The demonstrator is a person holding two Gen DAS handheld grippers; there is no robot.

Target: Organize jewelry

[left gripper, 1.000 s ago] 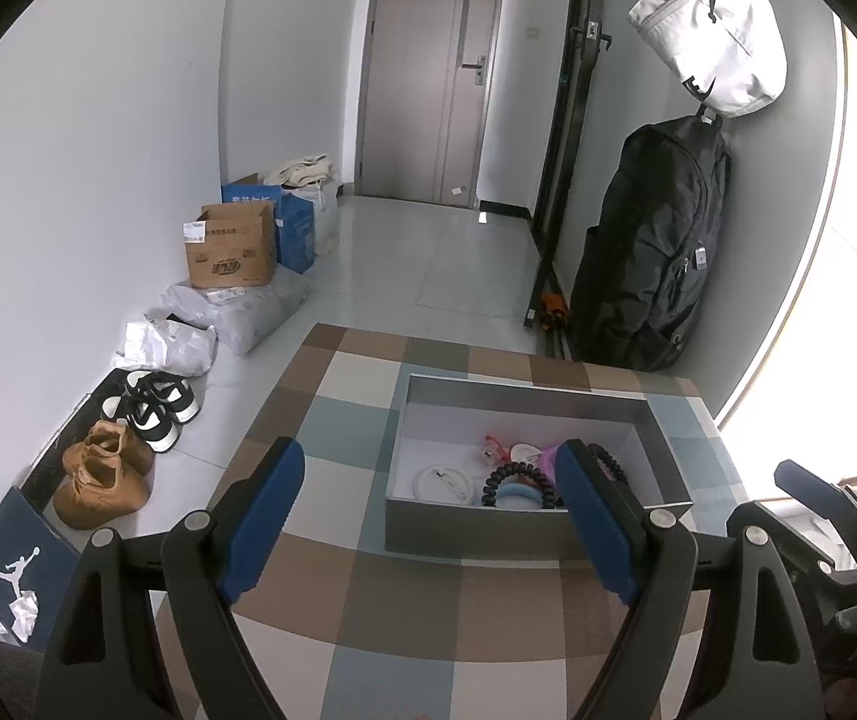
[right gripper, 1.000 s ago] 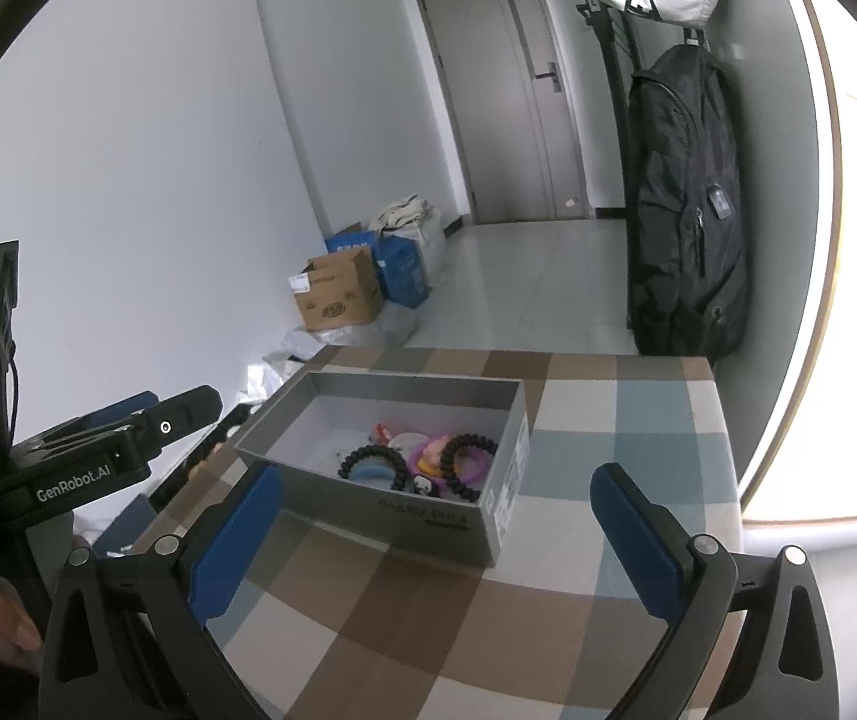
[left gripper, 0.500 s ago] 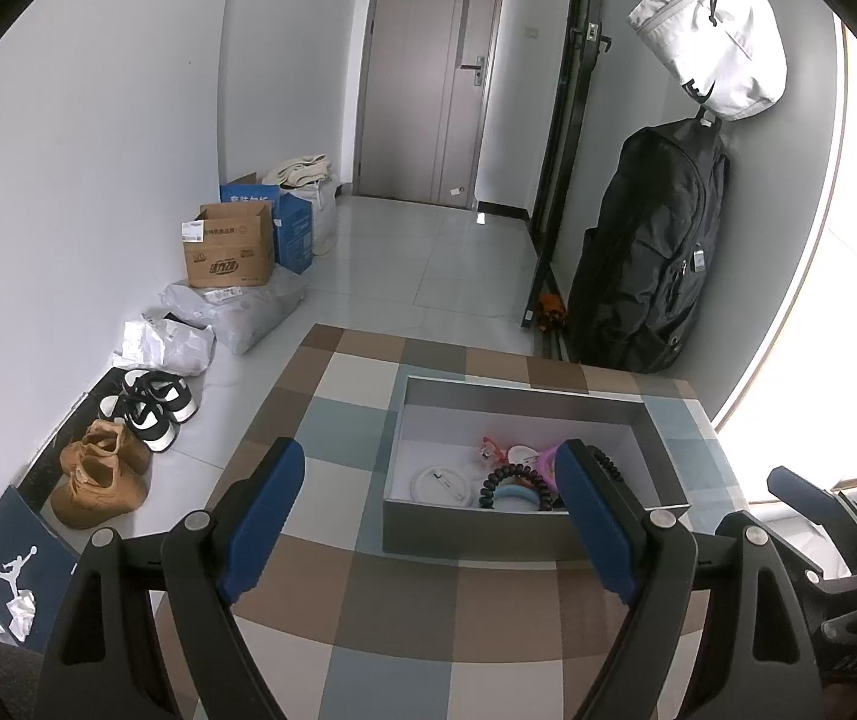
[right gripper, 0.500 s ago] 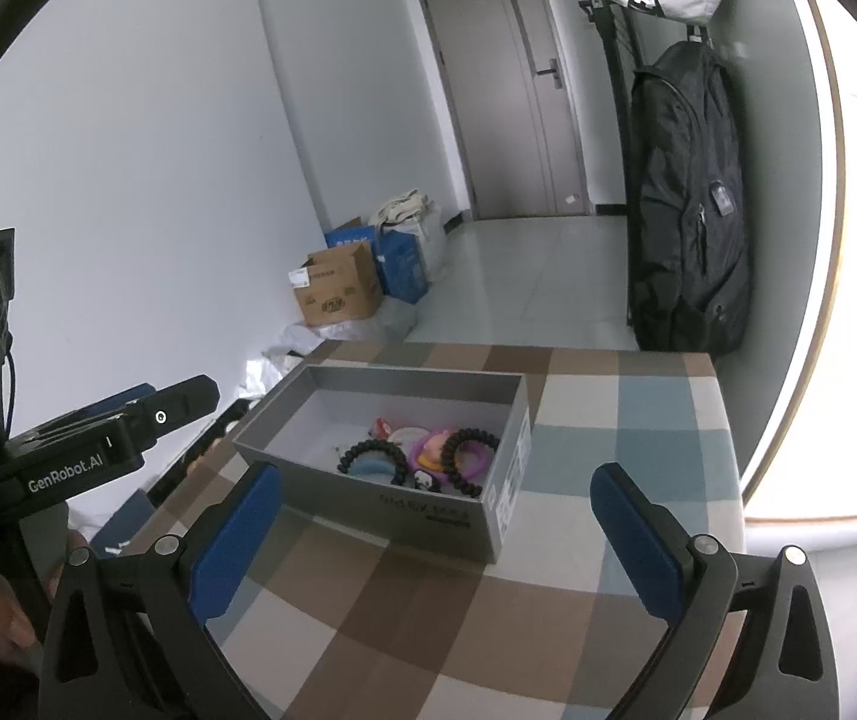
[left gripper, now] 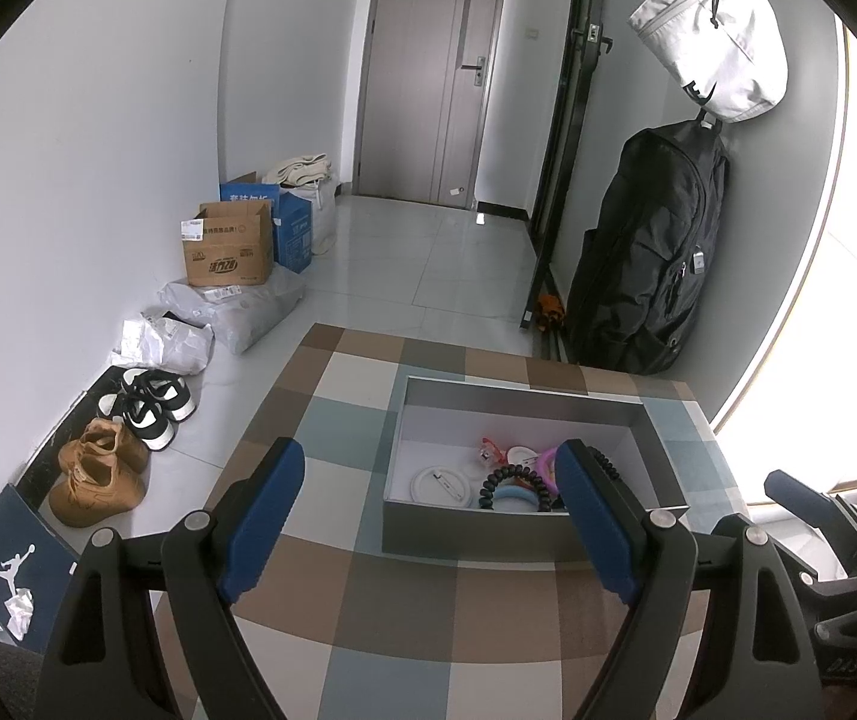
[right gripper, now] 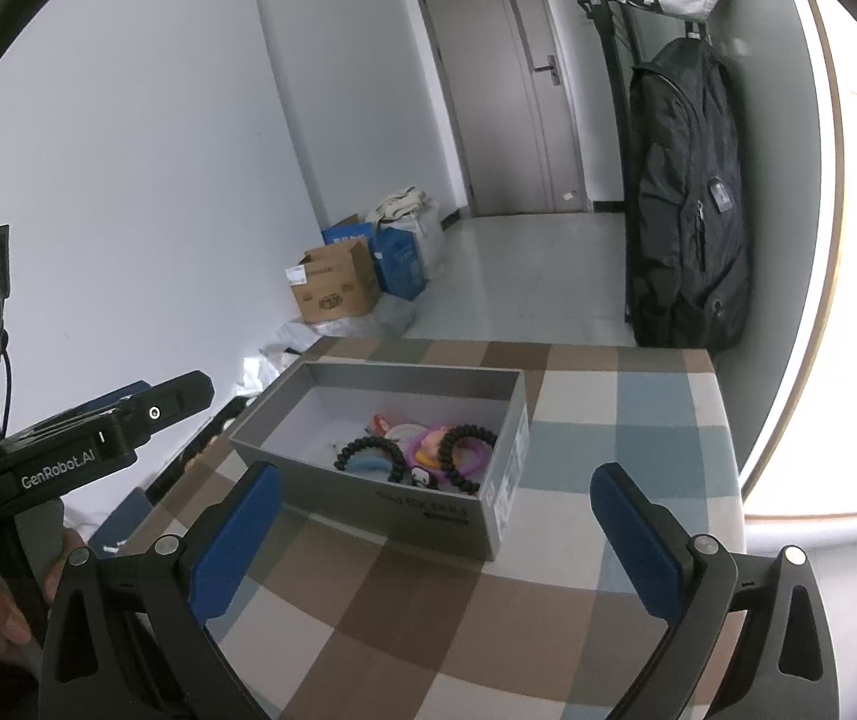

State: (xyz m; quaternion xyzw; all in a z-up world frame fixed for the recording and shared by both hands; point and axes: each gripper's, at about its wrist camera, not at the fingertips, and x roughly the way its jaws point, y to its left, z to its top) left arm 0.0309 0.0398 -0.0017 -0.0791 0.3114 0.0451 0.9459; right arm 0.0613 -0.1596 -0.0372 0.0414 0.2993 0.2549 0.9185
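Left wrist: claw (left gripper: 431,516) wide, empty.

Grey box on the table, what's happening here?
A person holds two grippers over the checked table, both open and empty. The left gripper and right gripper hang short of the grey box. Bracelets and other small pieces lie heaped at one end inside it; nothing is gripped.
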